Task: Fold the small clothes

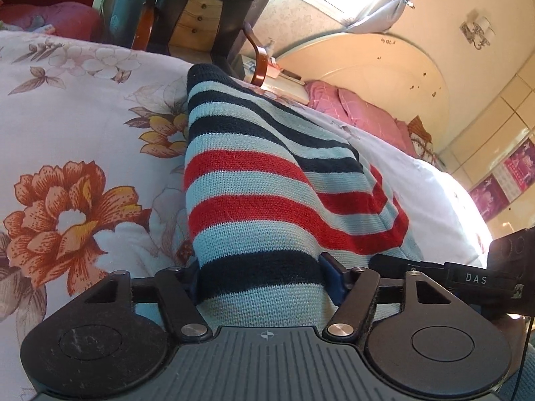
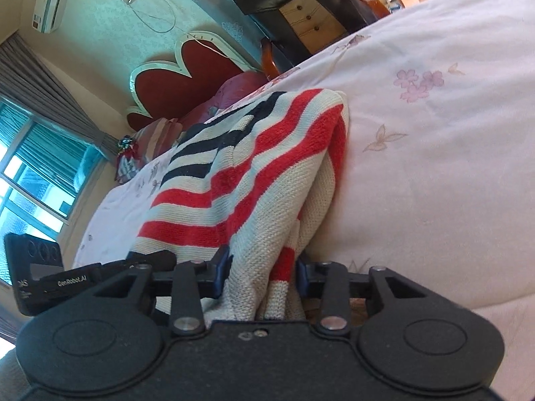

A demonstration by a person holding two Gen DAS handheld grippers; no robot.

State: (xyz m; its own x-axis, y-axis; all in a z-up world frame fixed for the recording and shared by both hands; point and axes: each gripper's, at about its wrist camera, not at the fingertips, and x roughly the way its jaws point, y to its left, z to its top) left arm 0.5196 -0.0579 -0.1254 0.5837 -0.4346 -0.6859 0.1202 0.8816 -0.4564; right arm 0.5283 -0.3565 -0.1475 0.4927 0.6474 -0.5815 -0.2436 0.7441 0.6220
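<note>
Two wrist views of one moment, each looking forward along a pair of tongs held over a bed. In the left wrist view we see the left gripper closed on the near end of a striped knitted garment, with the blue pads pressing the bunched fabric from both sides; the jaws stand fairly wide because the roll of cloth between them is thick. From that grip the garment runs away from us across a floral bedspread, its bands of pale blue, red and dark navy rising to a folded far edge, and a second layer falls off to the right. The black body of the right gripper shows at the right edge of this view, just beside the garment. In the right wrist view we see the right gripper likewise clamped on a gathered fold of the same garment, its jaws narrower and the cloth squeezed into upright pleats between the pads. Here the garment lies in a raised hump, doubled over at its far right corner, and rests on the pale bedspread. The left gripper appears at the near left. Beyond the bed we note a heart-shaped red headboard, a small chest of drawers and a window.
</note>
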